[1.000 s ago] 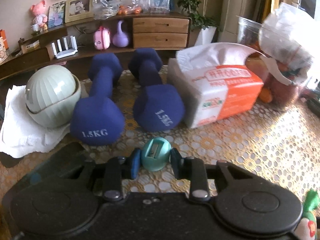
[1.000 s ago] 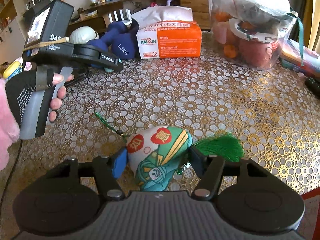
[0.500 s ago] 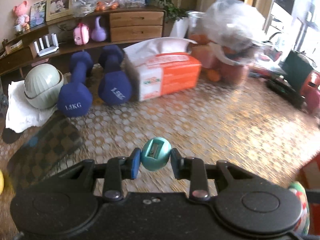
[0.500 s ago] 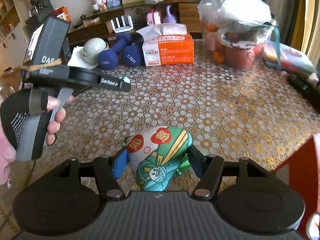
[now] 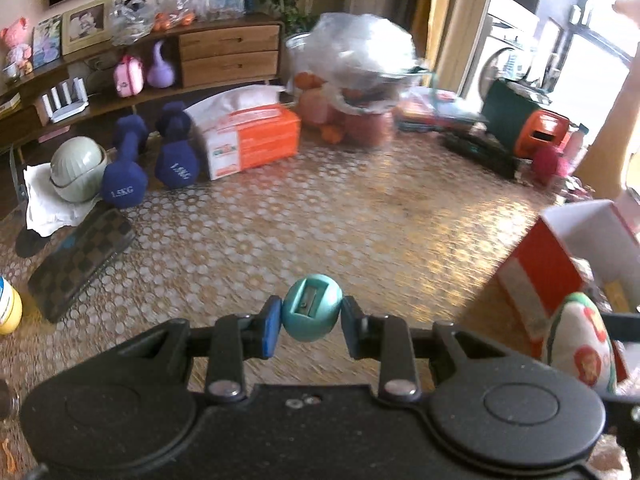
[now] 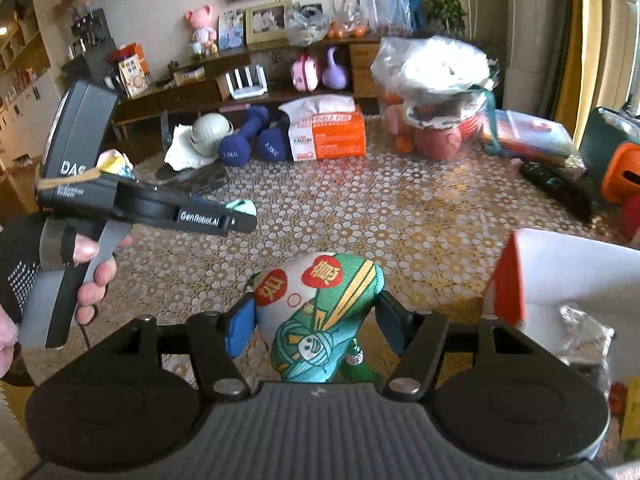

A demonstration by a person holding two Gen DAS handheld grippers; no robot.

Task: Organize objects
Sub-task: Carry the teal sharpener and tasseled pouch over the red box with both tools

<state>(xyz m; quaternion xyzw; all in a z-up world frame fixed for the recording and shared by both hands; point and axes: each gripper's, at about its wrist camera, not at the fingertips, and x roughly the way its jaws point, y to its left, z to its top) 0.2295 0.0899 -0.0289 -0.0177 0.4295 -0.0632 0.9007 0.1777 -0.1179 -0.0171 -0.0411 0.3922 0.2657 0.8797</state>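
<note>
A table (image 5: 360, 224) under a gold, flower-patterned cloth carries everything. Along its far edge, toward the left, lie a pale green ribbed bowl (image 5: 76, 168) on a white cloth (image 5: 44, 208), two blue dumbbells (image 5: 124, 184) side by side, and an orange tissue pack (image 5: 256, 140) just beside them. A plastic-wrapped fruit bundle (image 5: 360, 92) stands further right. A checkered pouch (image 5: 80, 256) lies near the left edge, with a yellow container (image 5: 8, 306) closer in. A red-and-white box (image 5: 560, 252) sits at the near right; a black remote (image 6: 560, 188) lies toward the far right.
</note>
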